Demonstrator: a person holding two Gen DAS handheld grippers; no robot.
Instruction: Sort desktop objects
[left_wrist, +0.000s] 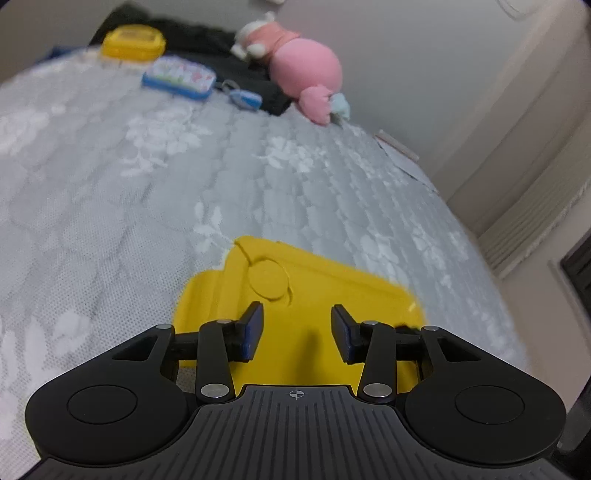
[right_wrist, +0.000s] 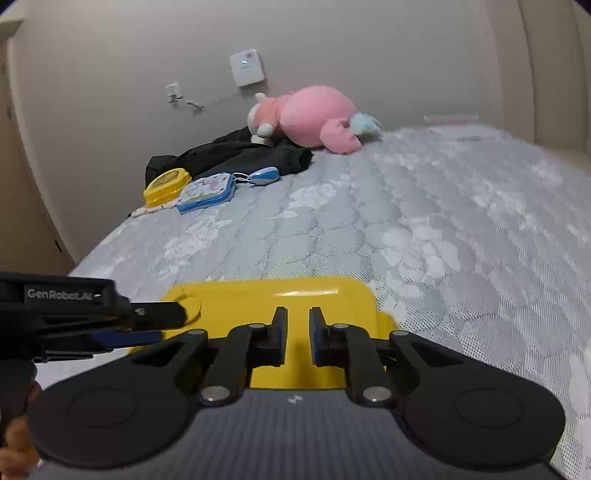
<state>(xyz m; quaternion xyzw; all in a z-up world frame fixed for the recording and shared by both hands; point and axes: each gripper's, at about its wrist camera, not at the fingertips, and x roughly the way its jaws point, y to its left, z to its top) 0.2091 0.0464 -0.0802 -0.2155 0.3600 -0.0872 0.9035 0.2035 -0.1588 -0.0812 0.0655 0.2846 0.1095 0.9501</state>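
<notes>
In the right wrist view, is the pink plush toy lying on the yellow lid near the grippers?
No. The pink plush toy lies at the far end of the bed by the wall, partly on black clothing, well away from the yellow lid.

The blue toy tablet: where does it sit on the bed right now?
In the right wrist view the blue toy tablet lies far left on the mattress, between the small yellow box and the blue toy mouse.
</notes>
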